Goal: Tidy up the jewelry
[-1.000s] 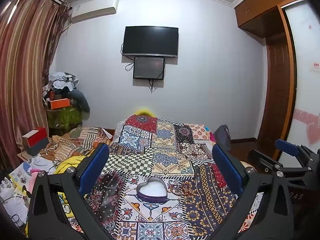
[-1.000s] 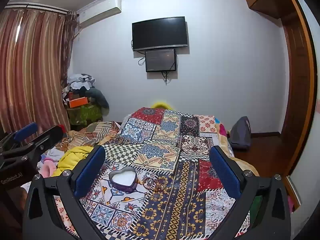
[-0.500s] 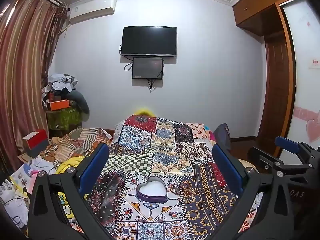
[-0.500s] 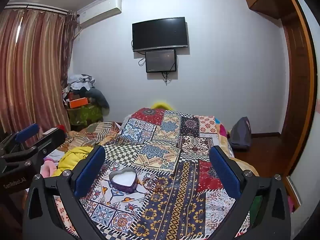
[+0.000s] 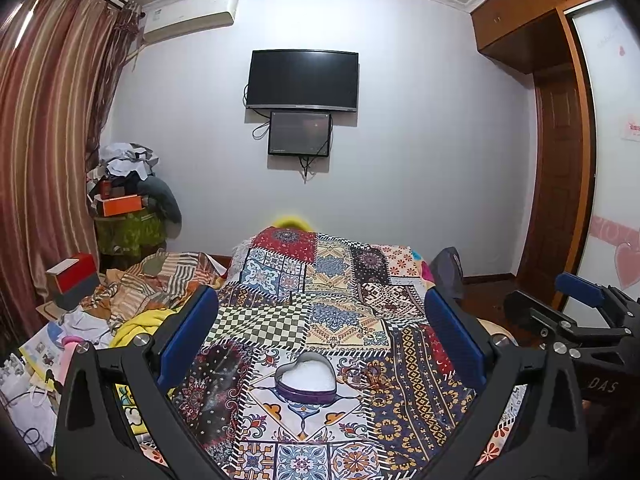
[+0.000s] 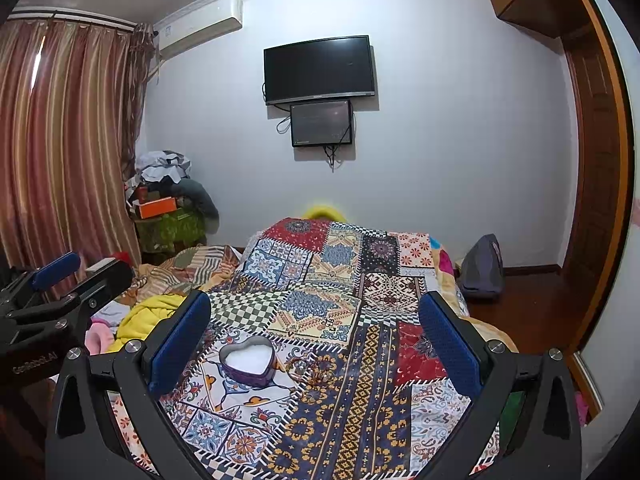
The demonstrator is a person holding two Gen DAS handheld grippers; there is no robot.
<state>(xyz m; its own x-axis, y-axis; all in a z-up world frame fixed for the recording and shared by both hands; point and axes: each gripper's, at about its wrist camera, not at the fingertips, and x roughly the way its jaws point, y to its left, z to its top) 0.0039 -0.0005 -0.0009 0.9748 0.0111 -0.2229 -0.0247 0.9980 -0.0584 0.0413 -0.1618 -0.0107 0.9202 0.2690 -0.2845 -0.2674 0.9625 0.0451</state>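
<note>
Both your left gripper [image 5: 320, 340] and right gripper [image 6: 314, 332] gape wide and empty above the heart-shaped box [image 5: 307, 378], and the chain [image 5: 366, 376] just beside it could slip or snag on the busy bedspread [image 5: 340, 292].

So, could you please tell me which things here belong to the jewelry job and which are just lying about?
For the job:
- heart box, open, on the quilt
- jewelry, a small tangle right of the box; details too small to tell

Lying about:
- clothes pile
- orange box
- bag
- TV
</note>
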